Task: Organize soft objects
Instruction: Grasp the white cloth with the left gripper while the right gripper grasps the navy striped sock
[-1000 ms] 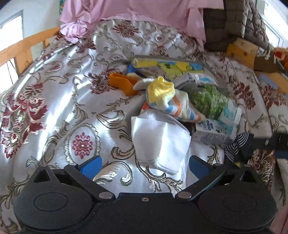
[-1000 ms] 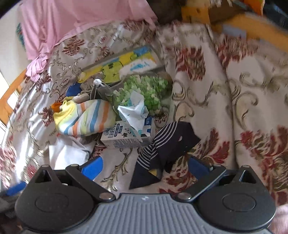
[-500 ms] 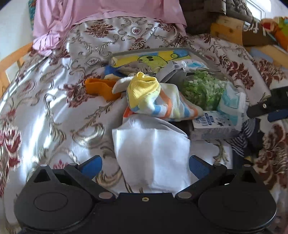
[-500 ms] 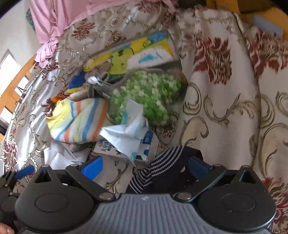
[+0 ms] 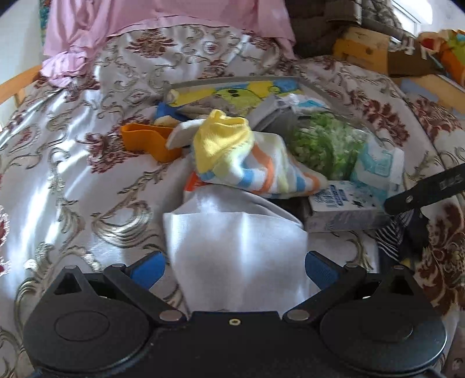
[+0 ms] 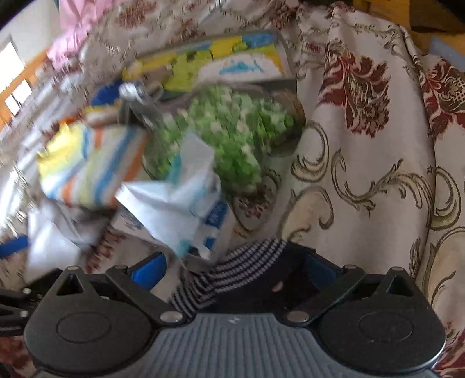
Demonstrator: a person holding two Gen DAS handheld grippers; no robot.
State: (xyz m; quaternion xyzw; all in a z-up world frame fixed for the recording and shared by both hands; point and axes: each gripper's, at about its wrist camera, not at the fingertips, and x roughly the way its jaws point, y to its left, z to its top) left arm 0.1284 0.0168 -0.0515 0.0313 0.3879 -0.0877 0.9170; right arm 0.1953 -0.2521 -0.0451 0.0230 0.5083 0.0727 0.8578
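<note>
A folded white cloth point(image 5: 235, 253) lies on the patterned bedspread, and my left gripper point(image 5: 234, 269) stands open around its near end, one blue pad on each side. Behind the cloth sits a striped sock with a yellow toe point(image 5: 244, 162). In the right wrist view a dark navy sock with white stripes point(image 6: 232, 276) lies between the blue pads of my right gripper point(image 6: 235, 269), which is open. The same navy sock point(image 5: 398, 232) shows at the right edge of the left wrist view, under the black arm of the right gripper.
A tissue box point(image 5: 345, 206) with a crumpled tissue point(image 6: 180, 200), a bag of green bits point(image 5: 325, 145), an orange band point(image 5: 148, 142) and a yellow picture book point(image 5: 232, 93) crowd the middle of the bed. Pink bedding point(image 5: 162, 23) lies at the head. Wooden boxes point(image 5: 366, 52) stand far right.
Both grippers have moved forward and down: the left now straddles the white cloth, the right now straddles the navy striped sock. Neither has shut.
</note>
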